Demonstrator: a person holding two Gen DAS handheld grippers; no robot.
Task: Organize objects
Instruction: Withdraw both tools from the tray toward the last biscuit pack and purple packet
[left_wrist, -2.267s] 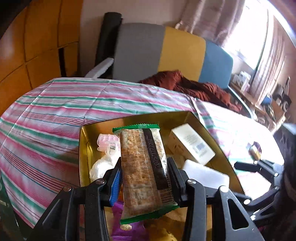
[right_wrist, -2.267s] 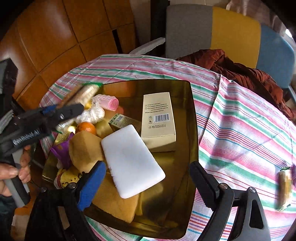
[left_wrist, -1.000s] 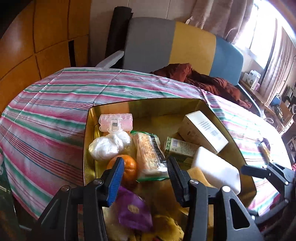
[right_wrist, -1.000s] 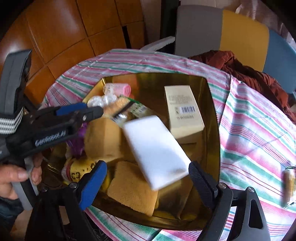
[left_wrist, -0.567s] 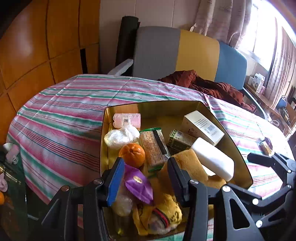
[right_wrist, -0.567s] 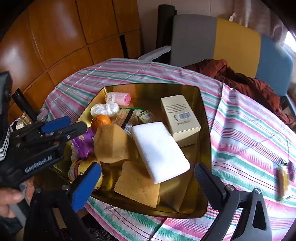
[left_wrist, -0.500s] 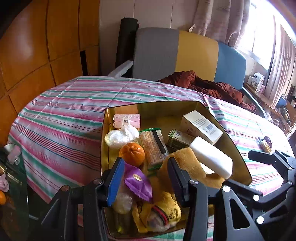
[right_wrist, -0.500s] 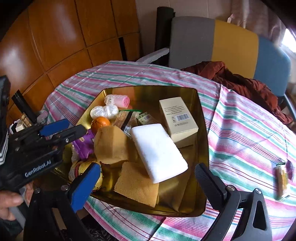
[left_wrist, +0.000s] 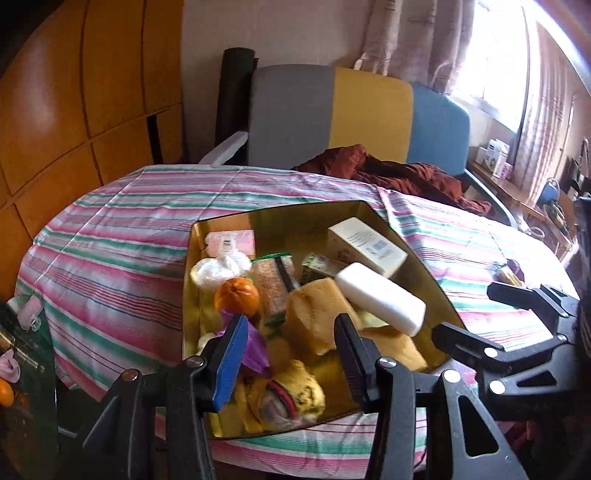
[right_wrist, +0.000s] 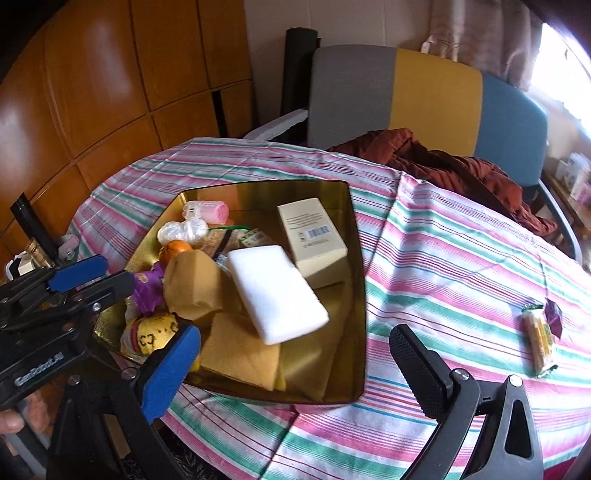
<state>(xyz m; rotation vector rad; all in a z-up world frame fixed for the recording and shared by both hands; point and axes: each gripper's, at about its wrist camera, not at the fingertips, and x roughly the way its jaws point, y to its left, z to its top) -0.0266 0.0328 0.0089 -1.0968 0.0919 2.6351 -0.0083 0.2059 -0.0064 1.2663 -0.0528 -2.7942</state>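
The table wears a striped cloth (right_wrist: 443, 258). Your left gripper (left_wrist: 291, 347) is open and empty now (a moment ago it held the cracker pack (left_wrist: 271, 286)). That pack lies in the gold tray (right_wrist: 354, 236) beside the orange (left_wrist: 236, 297), white sponge (right_wrist: 275, 291) and box (right_wrist: 312, 229). Your right gripper (right_wrist: 295, 365) gapes wide, empty. One snack bar (right_wrist: 539, 339) waits outside.

The left gripper (right_wrist: 90, 275) has white letters on its black body that look like "GenRobot.AI". The cream box (right_wrist: 312, 240), ahead between the right fingers, has a barcode too small to read.
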